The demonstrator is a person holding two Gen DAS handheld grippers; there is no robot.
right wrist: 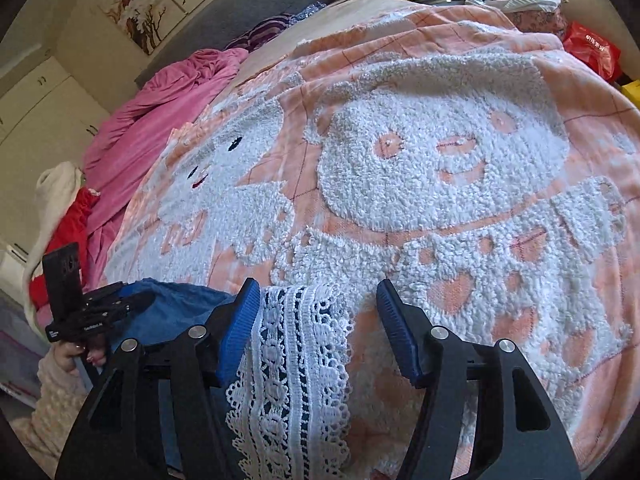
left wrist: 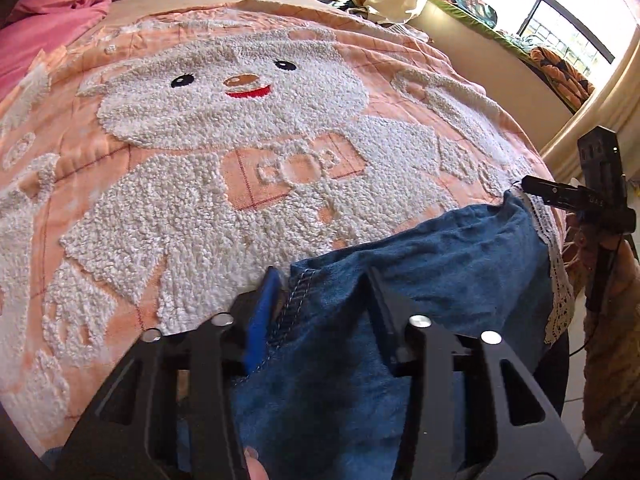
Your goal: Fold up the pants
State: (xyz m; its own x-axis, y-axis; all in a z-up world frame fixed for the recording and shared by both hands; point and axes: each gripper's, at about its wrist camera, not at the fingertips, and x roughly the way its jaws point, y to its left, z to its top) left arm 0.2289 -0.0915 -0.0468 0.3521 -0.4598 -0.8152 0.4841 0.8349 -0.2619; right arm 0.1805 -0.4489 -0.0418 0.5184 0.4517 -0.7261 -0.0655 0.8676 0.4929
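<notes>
Peach blanket [left wrist: 248, 184] under blue pants [left wrist: 420, 264] — lace trim [right wrist: 296, 360]; left gripper [left wrist: 320, 292] and right gripper [right wrist: 316, 304] both spread.

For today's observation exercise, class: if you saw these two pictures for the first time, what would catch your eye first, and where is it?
The big fluffy white bear with a red smile, tufted on the peach blanket, fills the middle of the bed. At the near edge lie the blue pants, their white lace trim between the fingers of the open right gripper. The left gripper stands open over the denim.
</notes>
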